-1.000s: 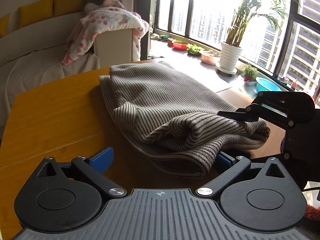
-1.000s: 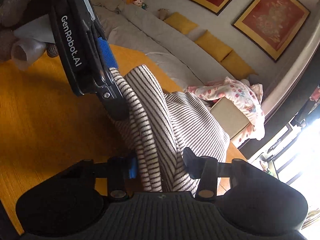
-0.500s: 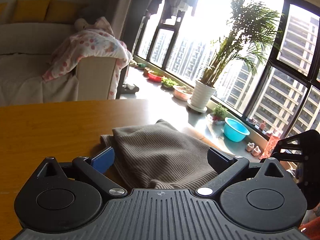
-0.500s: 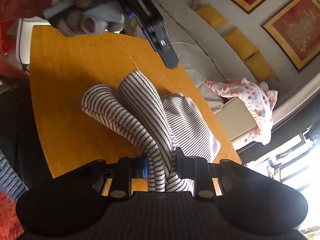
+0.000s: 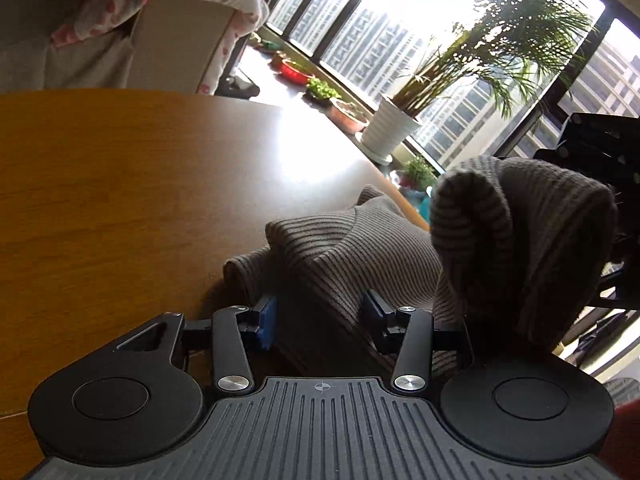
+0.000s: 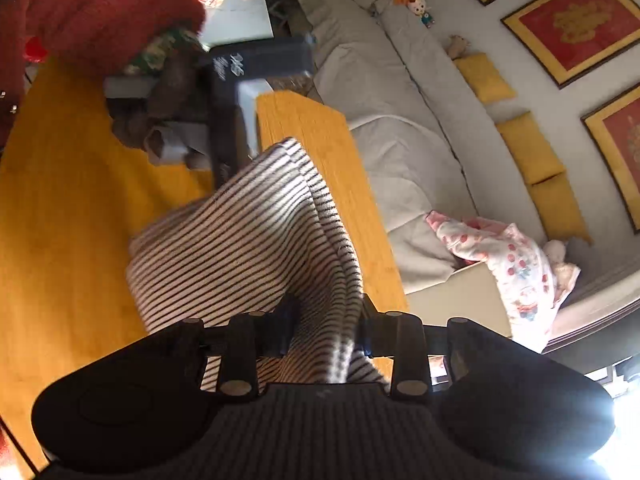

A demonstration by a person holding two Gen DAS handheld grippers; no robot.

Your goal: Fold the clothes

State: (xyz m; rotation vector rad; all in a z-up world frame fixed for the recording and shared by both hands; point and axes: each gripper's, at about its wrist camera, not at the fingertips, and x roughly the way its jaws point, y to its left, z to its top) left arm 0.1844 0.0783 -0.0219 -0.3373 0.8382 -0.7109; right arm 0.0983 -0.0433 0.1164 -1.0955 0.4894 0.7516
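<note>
A grey-and-white striped knit garment (image 5: 360, 252) lies on the wooden table (image 5: 120, 184). My left gripper (image 5: 320, 320) sits low at its near edge, its fingers narrowed around a thick fold of it; whether the pads press the cloth is unclear. My right gripper (image 6: 324, 328) is shut on a bunched part of the garment (image 6: 240, 248) and holds it raised above the table (image 6: 60, 240). That raised bunch (image 5: 520, 240) hangs at the right of the left wrist view, with the right gripper's black body (image 5: 600, 152) behind it.
A white sofa (image 6: 400, 128) with yellow cushions and a pink spotted cloth (image 6: 504, 264) stands beyond the table. A potted palm (image 5: 392, 132) and small bowls line the window sill. The person's red sleeve (image 6: 80, 12) and left tool (image 6: 224, 112) hang over the table.
My left gripper has let go, dropped to the garment's near edge and narrowed its fingers around a fold. My right gripper has kept its hold and lifted its bunch higher.
</note>
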